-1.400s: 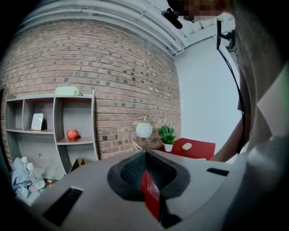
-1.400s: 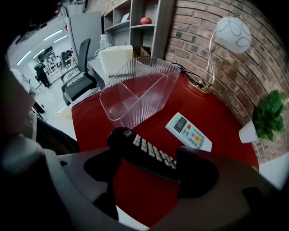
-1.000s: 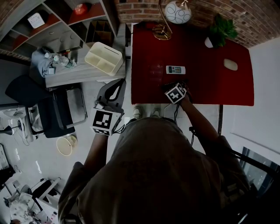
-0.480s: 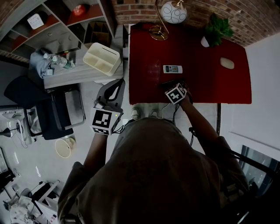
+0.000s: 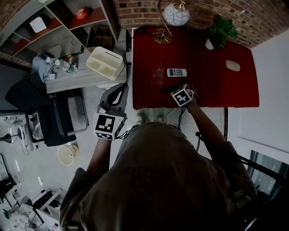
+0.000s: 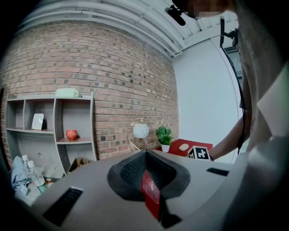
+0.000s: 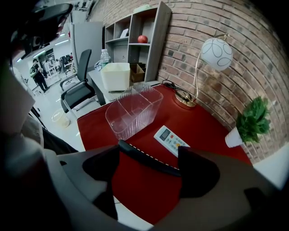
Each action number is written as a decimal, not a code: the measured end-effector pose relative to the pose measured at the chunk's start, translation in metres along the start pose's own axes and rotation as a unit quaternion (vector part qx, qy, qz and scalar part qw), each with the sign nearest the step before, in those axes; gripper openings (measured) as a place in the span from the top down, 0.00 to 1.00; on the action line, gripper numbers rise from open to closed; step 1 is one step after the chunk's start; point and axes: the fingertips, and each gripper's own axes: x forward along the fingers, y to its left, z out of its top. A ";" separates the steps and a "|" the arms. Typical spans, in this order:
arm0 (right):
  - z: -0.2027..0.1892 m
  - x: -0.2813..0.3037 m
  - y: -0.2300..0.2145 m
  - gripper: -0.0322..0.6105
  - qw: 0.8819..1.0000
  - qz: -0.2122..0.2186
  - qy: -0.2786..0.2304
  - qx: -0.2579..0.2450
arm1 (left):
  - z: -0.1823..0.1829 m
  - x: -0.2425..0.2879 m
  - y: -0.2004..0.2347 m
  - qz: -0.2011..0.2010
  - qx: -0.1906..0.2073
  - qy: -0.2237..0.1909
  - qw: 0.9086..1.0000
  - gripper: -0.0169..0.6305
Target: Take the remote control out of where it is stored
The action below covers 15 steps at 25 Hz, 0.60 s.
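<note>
**Lying out on the red table, the remote control is sitting beside the clear bin**

The remote control [image 5: 176, 72] is lying flat and face up on the red table [image 5: 235, 90], a little left of the middle and closer to the person's edge than to the far one. It is resting in the open, not inside anything. A clear ribbed bin [image 7: 133, 110] is standing just beside it, toward the table's left edge.

The right gripper [image 7: 151, 162] is hovering over the near edge of the table, just short of the remote control. Its jaws are spreading wide, and they are pinching nothing. A dark strip with a pale dotted line is running across between the jaw tips, and what it is cannot be made out.

The left gripper [image 6: 146, 173] is hanging off the table, beyond its near left corner and above the floor. Its jaws are pressing together, with a red strip showing at their seam.

A globe lamp [image 5: 176, 13] is standing at the far edge near the left corner. A potted plant [image 5: 221, 29] is sitting farther right along that edge.
</note>
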 end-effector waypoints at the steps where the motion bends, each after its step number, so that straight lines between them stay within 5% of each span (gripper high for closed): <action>1: 0.004 -0.003 -0.001 0.35 1.000 -0.001 -0.006 0.001 | 0.001 0.000 0.000 0.001 -0.001 -0.001 1.000 0.96; 8: 0.036 -0.035 -0.014 0.35 0.997 -0.020 -0.075 0.017 | -0.003 0.002 0.001 0.004 -0.007 0.005 1.000 0.96; 15: 0.096 -0.101 -0.026 0.35 0.976 -0.062 -0.207 -0.002 | 0.005 0.004 0.003 0.004 0.001 -0.006 1.000 0.96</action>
